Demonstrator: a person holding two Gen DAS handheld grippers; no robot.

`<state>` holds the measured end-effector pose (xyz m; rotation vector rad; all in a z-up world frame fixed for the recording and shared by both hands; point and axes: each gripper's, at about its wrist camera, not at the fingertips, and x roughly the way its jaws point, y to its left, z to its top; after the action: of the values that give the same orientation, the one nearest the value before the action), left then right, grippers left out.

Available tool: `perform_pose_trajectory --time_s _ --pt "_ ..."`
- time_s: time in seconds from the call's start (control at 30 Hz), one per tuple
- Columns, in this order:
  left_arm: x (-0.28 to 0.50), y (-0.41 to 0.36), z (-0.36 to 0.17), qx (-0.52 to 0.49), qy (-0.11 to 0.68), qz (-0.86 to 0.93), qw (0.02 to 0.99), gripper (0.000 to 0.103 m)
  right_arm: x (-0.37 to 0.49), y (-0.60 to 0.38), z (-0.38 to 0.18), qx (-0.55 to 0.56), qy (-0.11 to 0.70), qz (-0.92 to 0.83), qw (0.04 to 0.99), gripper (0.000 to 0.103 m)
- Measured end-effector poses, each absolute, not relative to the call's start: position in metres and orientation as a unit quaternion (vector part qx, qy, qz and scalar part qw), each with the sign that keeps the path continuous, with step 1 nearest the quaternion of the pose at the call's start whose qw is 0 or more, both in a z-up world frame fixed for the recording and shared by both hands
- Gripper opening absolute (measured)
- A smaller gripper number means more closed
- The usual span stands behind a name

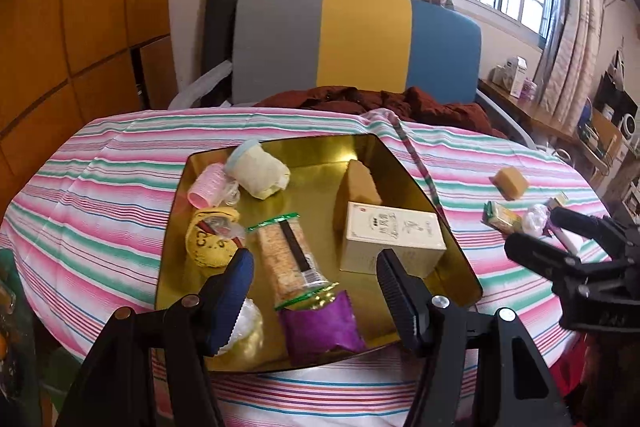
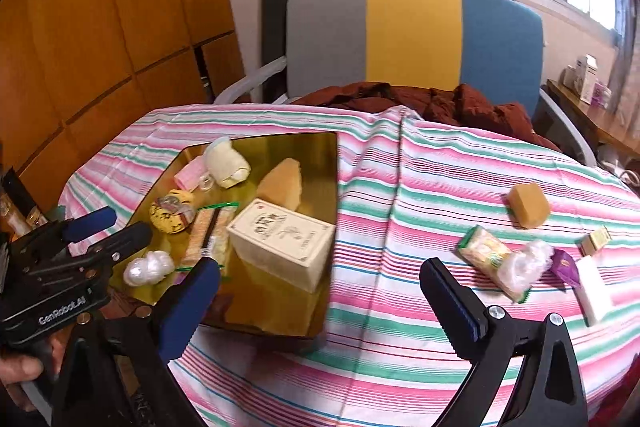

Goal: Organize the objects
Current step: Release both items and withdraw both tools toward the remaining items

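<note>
The left gripper (image 1: 314, 267) has its jaws spread wide with nothing between them; its left finger (image 1: 236, 287) wears a blue pad and the right finger (image 1: 394, 287) shows a ribbed black face. The right gripper (image 2: 320, 281) is likewise wide apart and holds nothing. It sits to the right of the left gripper, both pointing forward. A hand (image 2: 18, 371) grasps the left gripper's handle.

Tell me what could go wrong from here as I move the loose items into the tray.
1. The tray is already crowded; the cream box fills its near corner, so new items may pile up or slide out.
2. The clear wrapper overlaps the green packet, so the open right gripper may grab both.
3. The tablecloth is wrinkled and could snag and drag.
</note>
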<state>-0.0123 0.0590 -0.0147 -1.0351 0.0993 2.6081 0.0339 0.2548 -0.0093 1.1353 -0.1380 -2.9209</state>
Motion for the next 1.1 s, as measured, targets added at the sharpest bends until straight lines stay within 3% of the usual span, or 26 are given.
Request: perform_pose_trajectory --time_s 0.53,1.1 --pt "-0.004 0.095 -0.014 -0.363 0.073 0.905 0.209 0.065 0.037 0.320 -0.014 0.370 -0.059 -0.924 -0.078 0.102" --pt "0.000 0.134 -0.013 -0.366 0.094 0.890 0.254 0.065 0.049 0.464 0.000 0.336 -0.067 -0.913 -0.223 0.103"
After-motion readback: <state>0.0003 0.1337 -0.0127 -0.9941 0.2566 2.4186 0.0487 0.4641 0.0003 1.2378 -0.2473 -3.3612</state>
